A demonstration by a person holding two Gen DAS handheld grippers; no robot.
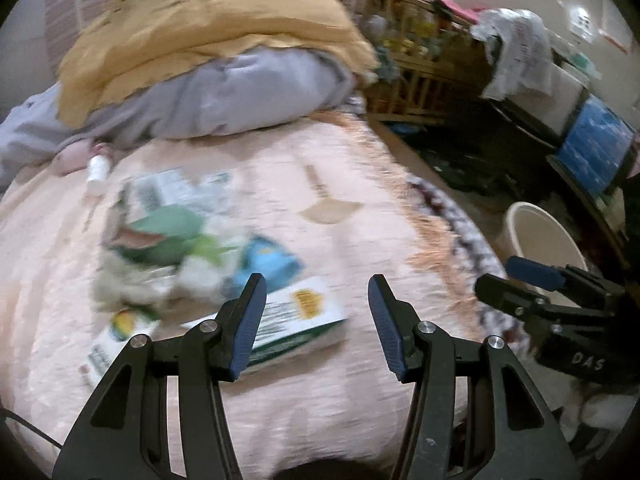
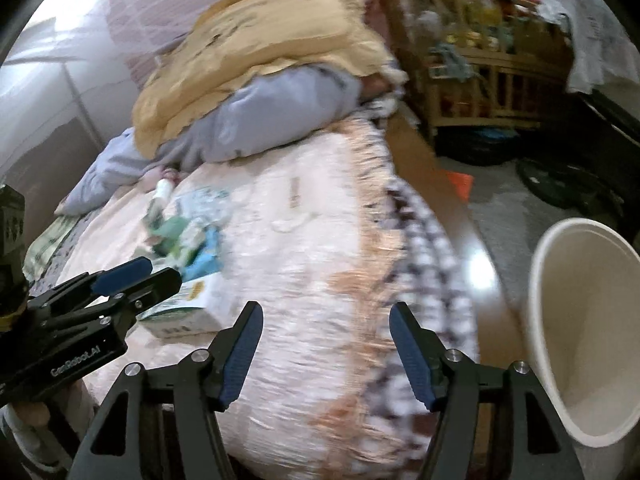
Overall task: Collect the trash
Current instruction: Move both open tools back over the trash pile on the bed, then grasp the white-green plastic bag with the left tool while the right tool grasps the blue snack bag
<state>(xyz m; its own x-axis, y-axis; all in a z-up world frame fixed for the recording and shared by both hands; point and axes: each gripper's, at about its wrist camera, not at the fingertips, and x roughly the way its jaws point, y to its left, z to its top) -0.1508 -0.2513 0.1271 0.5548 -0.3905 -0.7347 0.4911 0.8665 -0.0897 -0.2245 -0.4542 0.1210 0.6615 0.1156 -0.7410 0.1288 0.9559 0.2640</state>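
Observation:
A heap of trash lies on the pink bed cover [image 1: 304, 392]: a flat white-and-green box [image 1: 296, 320], a blue packet [image 1: 268, 260], green and white wrappers [image 1: 168, 236] and a white bottle [image 1: 98, 170]. My left gripper [image 1: 318, 292] hovers open over the bed just right of the box, with nothing between its fingers. My right gripper [image 2: 326, 320] is open and bare above the bed's fringed edge. A cream waste bin [image 2: 584, 320] stands on the floor to its right. The box [image 2: 188, 312] shows left of it, behind the left gripper [image 2: 136, 276].
A yellow blanket [image 1: 208, 28] lies over a grey pillow [image 1: 224, 96] at the bed's head. A wooden rack [image 2: 488, 68] with clutter, a blue-fronted crate [image 1: 596, 152] and dark items on the floor fill the room's right side.

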